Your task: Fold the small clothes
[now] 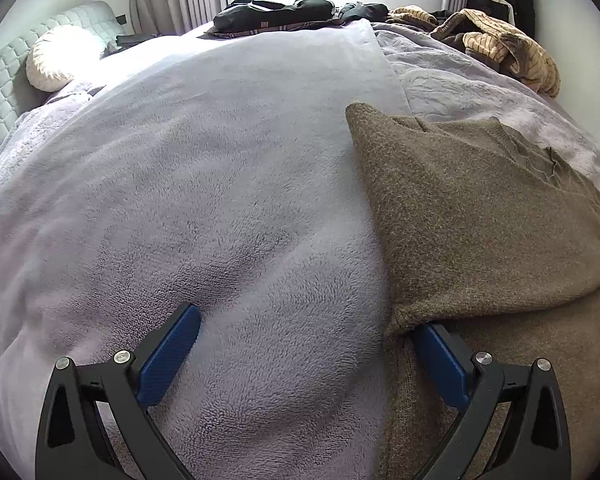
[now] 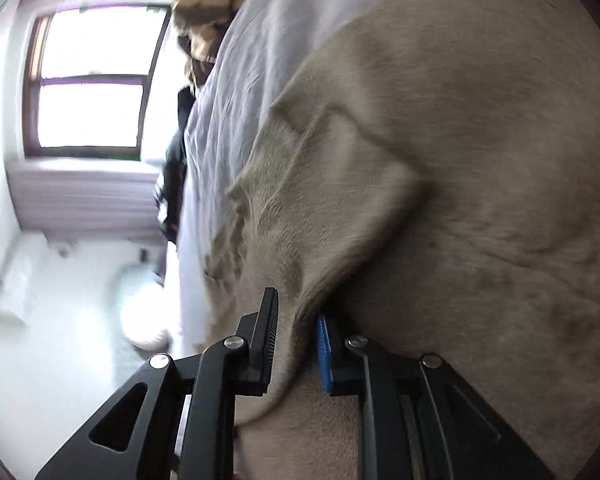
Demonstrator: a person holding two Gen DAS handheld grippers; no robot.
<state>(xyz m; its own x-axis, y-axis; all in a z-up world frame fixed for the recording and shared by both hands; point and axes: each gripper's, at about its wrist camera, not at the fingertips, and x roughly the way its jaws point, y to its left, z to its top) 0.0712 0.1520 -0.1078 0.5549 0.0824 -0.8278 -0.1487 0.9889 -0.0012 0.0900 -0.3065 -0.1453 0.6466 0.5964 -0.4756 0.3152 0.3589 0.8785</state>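
Note:
A brown knit sweater (image 1: 480, 216) lies on the lilac fleece blanket (image 1: 220, 200) of a bed, one part folded over the rest. My left gripper (image 1: 308, 332) is open just above the blanket; its right fingertip (image 1: 432, 344) sits under the folded sweater's near corner, its left fingertip (image 1: 180, 332) rests over bare blanket. In the tilted, blurred right wrist view my right gripper (image 2: 298, 320) is shut on a fold of the same brown sweater (image 2: 460, 160), the cloth pinched between the pads and pulled up.
Dark clothes (image 1: 280, 14) lie at the bed's far edge under the window. A tan striped garment (image 1: 500, 44) is heaped at the far right. A round white cushion (image 1: 56, 58) leans on the quilted headboard (image 1: 4, 92) at left.

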